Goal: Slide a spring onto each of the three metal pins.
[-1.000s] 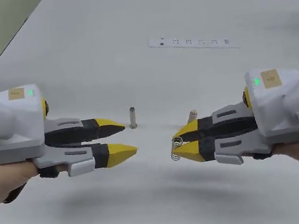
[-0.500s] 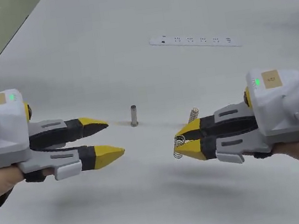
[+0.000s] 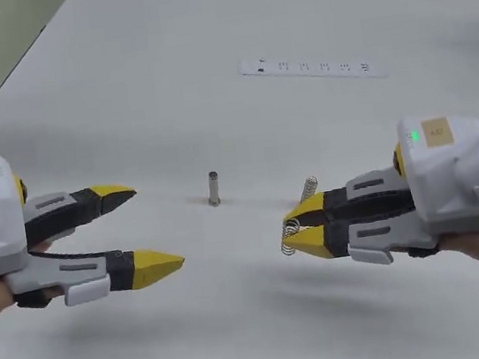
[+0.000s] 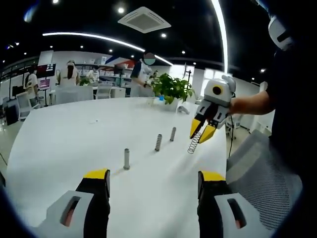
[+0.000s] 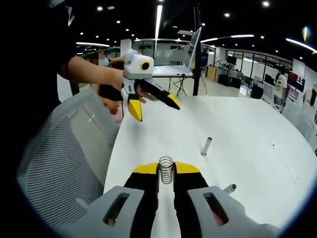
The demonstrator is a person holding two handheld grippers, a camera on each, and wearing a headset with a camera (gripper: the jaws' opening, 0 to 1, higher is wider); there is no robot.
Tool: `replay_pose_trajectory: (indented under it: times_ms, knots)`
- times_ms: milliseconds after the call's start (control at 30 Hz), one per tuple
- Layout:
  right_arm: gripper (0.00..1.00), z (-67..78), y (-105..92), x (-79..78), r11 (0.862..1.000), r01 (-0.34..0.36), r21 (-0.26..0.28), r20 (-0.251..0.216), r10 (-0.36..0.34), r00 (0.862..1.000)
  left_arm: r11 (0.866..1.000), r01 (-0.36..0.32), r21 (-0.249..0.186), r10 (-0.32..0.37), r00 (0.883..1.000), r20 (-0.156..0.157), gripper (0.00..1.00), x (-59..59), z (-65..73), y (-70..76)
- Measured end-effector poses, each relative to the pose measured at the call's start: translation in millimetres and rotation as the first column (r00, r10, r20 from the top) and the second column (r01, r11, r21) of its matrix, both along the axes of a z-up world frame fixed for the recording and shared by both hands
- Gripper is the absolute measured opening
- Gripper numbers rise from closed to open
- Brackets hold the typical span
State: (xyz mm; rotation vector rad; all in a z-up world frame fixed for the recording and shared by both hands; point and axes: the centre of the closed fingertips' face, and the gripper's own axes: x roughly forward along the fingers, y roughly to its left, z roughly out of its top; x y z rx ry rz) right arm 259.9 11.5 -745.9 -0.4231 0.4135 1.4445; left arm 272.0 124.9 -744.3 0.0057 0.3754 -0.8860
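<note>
Nearest the person, the left gripper has pulled back to the left, away from the pins. Its jaws have opened wider, so now they are wide apart and hold nothing. The right gripper has stayed about where it was. Its jaws are pinched narrow on a spring at their yellow tips. So the left one is out of the way, and I think the spring is ready to go on next.

A bit further out on the white table, the bare pin stands up straight. It is between the two grippers and well apart from the spring. Just beside the right gripper's tips stands a pin with a spring on it. Far back lies a white power strip.

The left gripper view shows three pins in a row. The bare one is nearest, and behind the second stands a third pin. Both far ones look coiled, though they are small. That would leave just one pin to fill.

The right gripper view shows the spring standing up between the jaws, with its round top open. The bare pin is ahead, a little to the right.
</note>
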Motion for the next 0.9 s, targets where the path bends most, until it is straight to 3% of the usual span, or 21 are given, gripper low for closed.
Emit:
replay_pose_trajectory:
  times_ms: [400, 900]
  knots:
    - [0.08, -8.6, 3.3, 3.8, 1.0, 0.002, -0.022, -0.002, -0.002, 1.0, 0.999, -0.05, -0.006, 0.05, 0.999, -0.013, 0.95, -2.0, -6.7, 7.0]
    - [0.08, -10.6, 24.4, 8.7, 1.0, -0.002, -0.008, -0.016, 0.002, 1.0, 0.997, -0.073, -0.019, 0.072, 0.997, -0.01, 0.98, -3.2, -5.4, 17.7]
